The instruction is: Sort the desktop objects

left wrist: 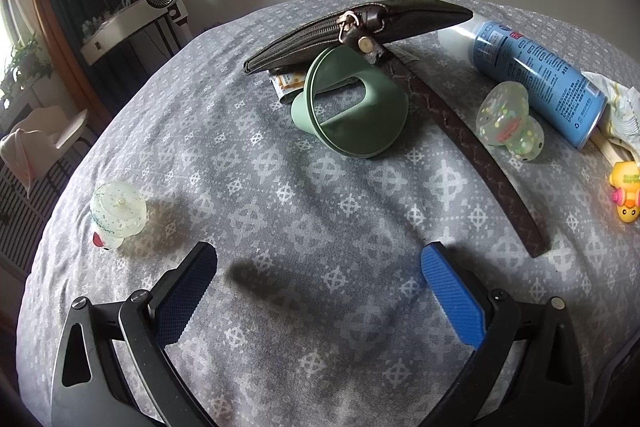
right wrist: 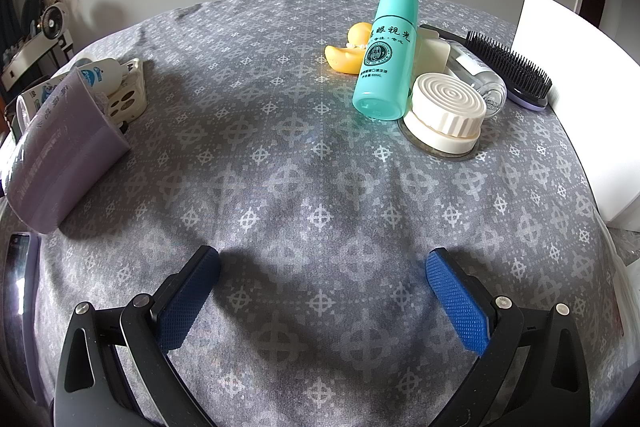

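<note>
Both grippers, left [left wrist: 318,307] and right [right wrist: 322,307], hover over the cloth [left wrist: 280,227] with jaws spread wide, holding nothing. Left view: green funnel [left wrist: 352,107] lies center, leaning on the wallet [left wrist: 360,27]; looks light and stiff, best pinched at the rim. Right view: teal bottle [right wrist: 386,59] lies tipped, likely smooth and prone to roll; grip mid-body.

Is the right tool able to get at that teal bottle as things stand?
Probably yes. The right tool is open with bare cloth ahead, and the teal bottle's left side is free; the white round case crowds its right.
</note>
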Motion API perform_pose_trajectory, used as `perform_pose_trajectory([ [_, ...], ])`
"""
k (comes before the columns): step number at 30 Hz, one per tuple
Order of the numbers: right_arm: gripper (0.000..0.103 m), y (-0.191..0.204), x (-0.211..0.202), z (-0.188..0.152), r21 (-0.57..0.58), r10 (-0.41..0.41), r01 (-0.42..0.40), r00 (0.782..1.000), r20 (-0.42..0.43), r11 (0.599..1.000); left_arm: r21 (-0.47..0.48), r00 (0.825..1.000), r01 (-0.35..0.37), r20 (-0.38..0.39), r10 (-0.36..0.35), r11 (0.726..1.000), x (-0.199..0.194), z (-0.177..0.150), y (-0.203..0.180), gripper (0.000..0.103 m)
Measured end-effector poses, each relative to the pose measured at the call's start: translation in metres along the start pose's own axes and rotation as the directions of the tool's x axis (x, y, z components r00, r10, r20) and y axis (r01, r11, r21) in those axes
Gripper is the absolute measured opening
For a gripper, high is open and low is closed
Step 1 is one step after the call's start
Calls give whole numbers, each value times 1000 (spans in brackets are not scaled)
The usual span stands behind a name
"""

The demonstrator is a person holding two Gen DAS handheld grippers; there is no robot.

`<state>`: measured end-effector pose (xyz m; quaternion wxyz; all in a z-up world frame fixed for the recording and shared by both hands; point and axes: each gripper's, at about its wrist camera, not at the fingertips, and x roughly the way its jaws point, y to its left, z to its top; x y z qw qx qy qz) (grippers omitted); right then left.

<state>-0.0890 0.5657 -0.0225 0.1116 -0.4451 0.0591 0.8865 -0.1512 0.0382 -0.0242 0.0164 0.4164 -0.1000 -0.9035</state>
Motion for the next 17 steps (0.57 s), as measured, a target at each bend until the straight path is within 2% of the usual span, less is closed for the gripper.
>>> perform_pose_trajectory([
  [10,103,0,0,0,0,0,0,1000,0,1000,30,999,-40,27,39,999,-14,-8,-4,103],
  [17,103,0,0,-1,0,0,0,1000,1,1000,28,999,-36,24,35,999,-14,-9,-1,103],
])
